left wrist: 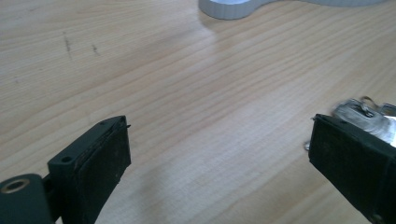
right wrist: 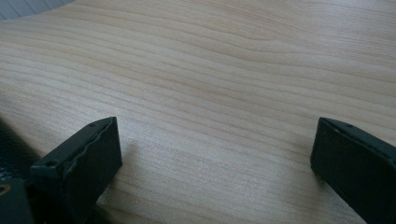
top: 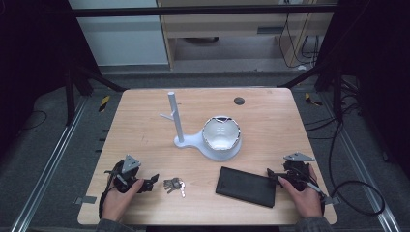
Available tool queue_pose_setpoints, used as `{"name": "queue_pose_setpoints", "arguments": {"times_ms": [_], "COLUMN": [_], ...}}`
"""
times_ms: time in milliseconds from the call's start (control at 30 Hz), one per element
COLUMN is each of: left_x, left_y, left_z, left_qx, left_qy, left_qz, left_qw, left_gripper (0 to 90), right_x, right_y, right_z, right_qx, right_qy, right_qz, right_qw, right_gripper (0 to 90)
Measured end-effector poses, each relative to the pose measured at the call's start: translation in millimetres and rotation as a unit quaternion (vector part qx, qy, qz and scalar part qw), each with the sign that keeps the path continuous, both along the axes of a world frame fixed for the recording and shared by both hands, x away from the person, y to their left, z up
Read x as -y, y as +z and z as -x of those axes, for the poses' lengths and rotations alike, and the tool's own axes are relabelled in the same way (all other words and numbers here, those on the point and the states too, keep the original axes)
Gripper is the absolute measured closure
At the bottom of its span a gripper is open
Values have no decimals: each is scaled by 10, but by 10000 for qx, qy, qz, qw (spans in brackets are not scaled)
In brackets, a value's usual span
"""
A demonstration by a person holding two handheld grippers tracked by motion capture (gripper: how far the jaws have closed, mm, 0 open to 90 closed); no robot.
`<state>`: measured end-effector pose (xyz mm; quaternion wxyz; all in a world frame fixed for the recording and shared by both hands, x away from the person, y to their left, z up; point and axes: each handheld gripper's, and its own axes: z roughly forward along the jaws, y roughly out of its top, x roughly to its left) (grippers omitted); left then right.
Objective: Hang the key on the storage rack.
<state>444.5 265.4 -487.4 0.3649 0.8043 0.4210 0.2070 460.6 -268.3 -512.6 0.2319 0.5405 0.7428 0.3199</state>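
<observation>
The left gripper [top: 153,180] rested on the worktop [top: 145,121] with its fingers [left wrist: 100,163] spread wide and empty, the bunch of keys [top: 174,184] lying just beside them. The right gripper [top: 270,175] sat released too, next to the black wallet [top: 245,186]. Those keys looked light, hard, loose and slippery; best pinched at the ring or across one flat blade

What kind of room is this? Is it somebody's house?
Probably not a house: it looks like a lab or workshop. A wooden table stands inside a metal frame, loose cables trail over the grey floor, and a person holds a left gripper and a right gripper.
</observation>
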Motion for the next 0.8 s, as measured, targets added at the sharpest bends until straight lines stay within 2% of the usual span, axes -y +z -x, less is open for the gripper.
{"name": "queue_pose_setpoints", "arguments": {"times_ms": [167, 200, 267, 300, 333, 367, 433, 467, 500, 533, 567, 633, 767, 800], "left_x": [146, 146, 229, 314, 314, 348, 413, 440, 490, 490, 514, 549, 574, 585], "left_y": [57, 57, 79, 96, 96, 105, 118, 129, 151, 151, 165, 207, 274, 294], "left_z": [90, 90, 93, 78, 78, 67, 44, 36, 19, 19, 17, 14, -14, -27], "left_qx": [-149, -149, -238, -364, -364, -441, -650, -682, -792, -792, -810, -898, -1057, -1089], "left_qy": [-430, -430, -611, -823, -823, -908, -1085, -1154, -1258, -1258, -1323, -1501, -1657, -1717], "left_qz": [20, 20, -82, -224, -224, -267, -282, -388, -632, -632, -742, -953, -1236, -1398], "left_qw": [9990, 9990, 9978, 9957, 9957, 9945, 9916, 9902, 9869, 9869, 9851, 9800, 9727, 9691], "left_gripper": [44, 40, 35, 35, 36, 39, 53, 53, 76, 76, 86, 101, 117, 129], "right_x": [-2, -2, 0, 0, 0, 1, 0, 0, 1, 1, -3, -1, -6, -5], "right_y": [0, 0, -1, -1, -1, -1, -1, -1, -1, -1, 0, -4, -2, -3], "right_z": [-1, -1, 1, 2, 2, 2, 1, 1, 2, 2, 4, 3, 9, 8], "right_qx": [1, 1, 1, 0, 0, 0, -2, -2, -1, -1, -4, 19, 14, 22], "right_qy": [-14, -14, 7, 8, 8, 8, 10, 10, 20, 20, 12, 23, 17, 25], "right_qz": [0, 0, 12, 9, 9, 10, 7, 7, 9, 9, -7, 18, 4, 19], "right_qw": [10000, 10000, 10000, 10000, 10000, 10000, 10000, 10000, 10000, 10000, 10000, 10000, 10000, 10000], "right_gripper": [21, 21, 21, 21, 21, 21, 20, 20, 21, 21, 20, 21, 21, 21]}}
